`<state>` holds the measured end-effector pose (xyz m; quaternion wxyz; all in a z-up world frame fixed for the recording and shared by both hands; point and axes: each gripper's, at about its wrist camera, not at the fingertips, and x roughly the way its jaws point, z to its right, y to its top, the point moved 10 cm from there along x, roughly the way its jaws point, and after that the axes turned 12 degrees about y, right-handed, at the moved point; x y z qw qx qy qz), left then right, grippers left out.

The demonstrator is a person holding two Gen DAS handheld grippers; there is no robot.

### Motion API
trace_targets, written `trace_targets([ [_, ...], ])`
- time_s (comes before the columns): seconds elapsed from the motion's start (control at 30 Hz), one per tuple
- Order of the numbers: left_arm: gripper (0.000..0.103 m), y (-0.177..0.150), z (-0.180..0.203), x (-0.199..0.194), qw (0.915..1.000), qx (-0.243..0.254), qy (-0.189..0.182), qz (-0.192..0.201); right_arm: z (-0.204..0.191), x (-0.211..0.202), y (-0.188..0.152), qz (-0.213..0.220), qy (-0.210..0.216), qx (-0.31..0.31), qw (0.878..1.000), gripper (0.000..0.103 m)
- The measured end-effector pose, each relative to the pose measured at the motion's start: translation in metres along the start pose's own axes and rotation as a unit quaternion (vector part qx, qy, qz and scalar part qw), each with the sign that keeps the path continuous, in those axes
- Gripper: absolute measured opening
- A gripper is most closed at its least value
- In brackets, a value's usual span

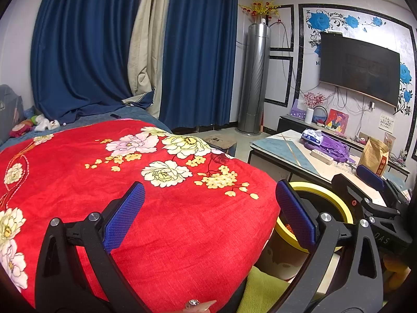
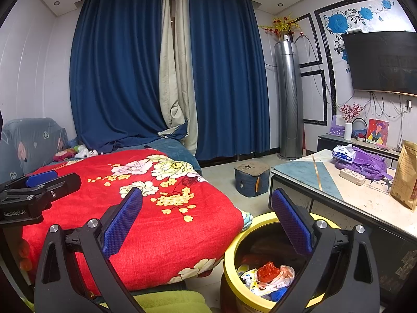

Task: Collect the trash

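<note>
A yellow-rimmed trash bin (image 2: 232, 250) stands on the floor between the bed and the low table. It holds red and white wrappers (image 2: 268, 274). My right gripper (image 2: 207, 206) is open and empty, above the gap between bed and bin. My left gripper (image 1: 209, 200) is open and empty, over the red floral blanket (image 1: 156, 208). The bin's rim also shows in the left wrist view (image 1: 323, 193), behind the right finger. Each gripper shows in the other's view: the right one (image 1: 370, 182) and the left one (image 2: 41, 182).
A low table (image 2: 325, 182) at the right carries a tissue pack (image 2: 344, 152), a purple bag (image 2: 367, 161), a white power strip (image 2: 351, 176) and a brown paper bag (image 2: 406, 172). A blue stool (image 2: 251, 177) stands on the floor. Toys (image 2: 75, 152) lie at the bed's far end.
</note>
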<state>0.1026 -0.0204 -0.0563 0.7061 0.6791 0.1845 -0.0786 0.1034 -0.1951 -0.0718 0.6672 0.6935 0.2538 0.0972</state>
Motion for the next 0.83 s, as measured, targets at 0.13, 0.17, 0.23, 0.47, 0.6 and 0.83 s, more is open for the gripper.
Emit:
trace_targets([
  [0.13, 0.092, -0.002, -0.001, 0.002, 1.0000, -0.002, 0.003, -0.004, 0.000, 0.000, 0.000, 0.000, 0.000, 0.001, 1.000, 0.097],
  [0.17, 0.092, -0.004, -0.001, 0.002, 1.0000, -0.003, 0.003, -0.005, 0.000, 0.000, 0.000, -0.001, 0.000, 0.001, 1.000, 0.097],
  [0.23, 0.092, -0.006, -0.001, 0.005, 0.9999, -0.002, 0.006, -0.010, 0.001, 0.000, -0.001, -0.002, -0.002, 0.002, 1.000, 0.097],
  [0.47, 0.092, -0.008, -0.012, 0.011, 0.9990, -0.013, 0.038, -0.021, -0.010, 0.005, 0.005, -0.007, 0.006, -0.005, 1.000, 0.097],
  [0.6, 0.092, -0.005, -0.059, 0.014, 0.9939, -0.053, 0.083, -0.050, -0.035, 0.027, 0.012, -0.029, 0.048, 0.002, 0.998, 0.097],
  [0.83, 0.092, -0.038, -0.282, -0.014, 0.9404, -0.110, 0.299, -0.118, -0.203, 0.138, -0.009, -0.184, 0.226, -0.003, 0.957, 0.097],
])
